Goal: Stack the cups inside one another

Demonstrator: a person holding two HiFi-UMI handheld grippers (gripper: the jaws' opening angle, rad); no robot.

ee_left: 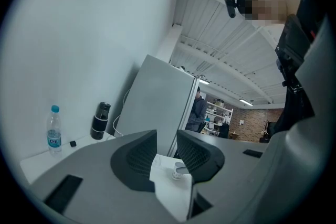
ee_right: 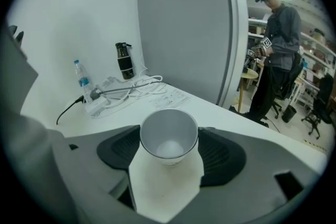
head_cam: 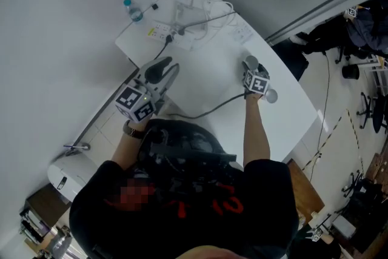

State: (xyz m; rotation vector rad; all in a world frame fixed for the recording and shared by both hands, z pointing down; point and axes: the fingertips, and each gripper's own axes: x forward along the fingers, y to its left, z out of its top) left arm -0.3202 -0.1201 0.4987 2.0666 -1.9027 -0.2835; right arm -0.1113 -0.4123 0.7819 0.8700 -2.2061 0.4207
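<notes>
On the white table (head_cam: 200, 77) ahead of both hand-held grippers, a stacking job looks to be at its pick-up stage. The right gripper (head_cam: 251, 62), tilted downward, has a white cup (ee_right: 169, 136) standing squarely between its jaws, mouth up. The pads meet its rim on either side in what looks like a light grip. The cup's long axis runs vertical, crosswise to the jaws, so a straight lift seems the likely next call. The left gripper (ee_left: 167, 150) is held level, its jaws parted a little with nothing between them. Through the gap a small cup (ee_left: 177, 171) shows farther out on the table, though whether it is the same one cannot be told. The right hand is plainly the nearer.
</notes>
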